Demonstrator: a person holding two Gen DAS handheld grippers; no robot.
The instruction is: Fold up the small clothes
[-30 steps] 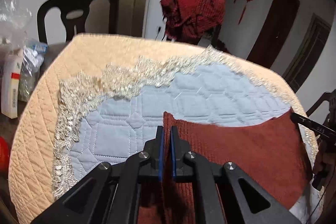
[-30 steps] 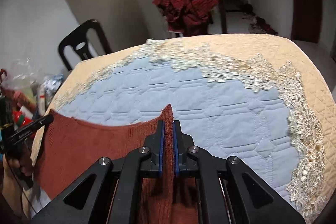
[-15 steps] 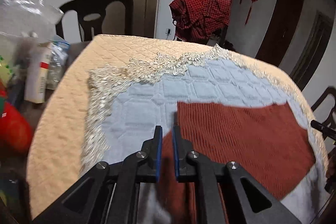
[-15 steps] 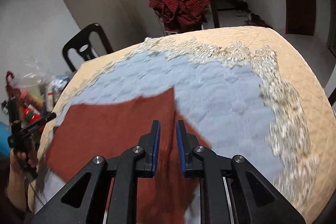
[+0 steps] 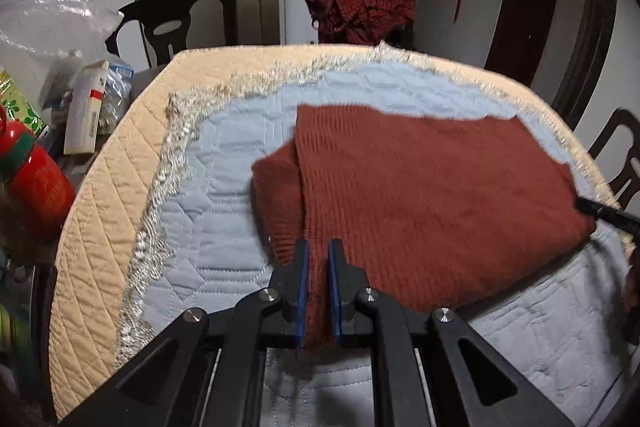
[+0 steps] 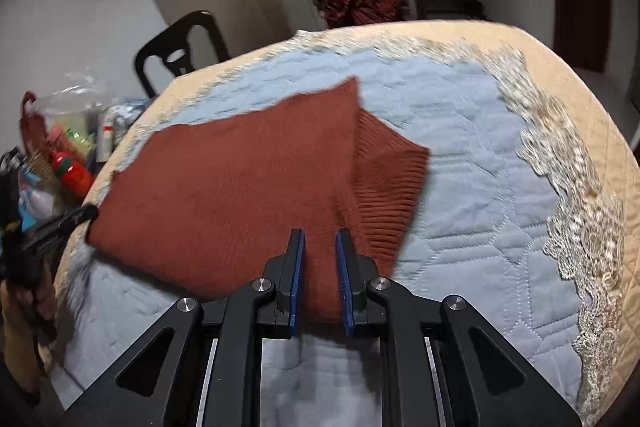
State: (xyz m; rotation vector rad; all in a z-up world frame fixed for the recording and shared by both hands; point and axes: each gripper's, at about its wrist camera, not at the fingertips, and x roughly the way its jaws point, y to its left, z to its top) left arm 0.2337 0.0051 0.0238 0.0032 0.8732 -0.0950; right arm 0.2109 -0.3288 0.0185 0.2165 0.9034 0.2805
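Left claw: blue-padded fingers narrowly parted, the near edge of the rust-red knit garment lying in the gap; whether the pads press the cloth cannot be told. Right claw: fingers set a little wider, same near edge between them, grip likewise unclear.

Garment: ribbed knit, rust-red, folded over on itself into a broad flat panel. Long axis runs crosswise, from one claw to the other. In the left view a lower layer juts out beyond the panel's left edge; in the right view a ribbed cuff-like flap sticks out to the right, ribs running toward its edge.

It lies on a pale blue quilted mat stitched in hexagons, edged with cream lace, over a peach diamond-quilted cloth covering the table.

Beyond: black chair, a red checked cloth heaped on another seat, and a red bottle and carton at the left.
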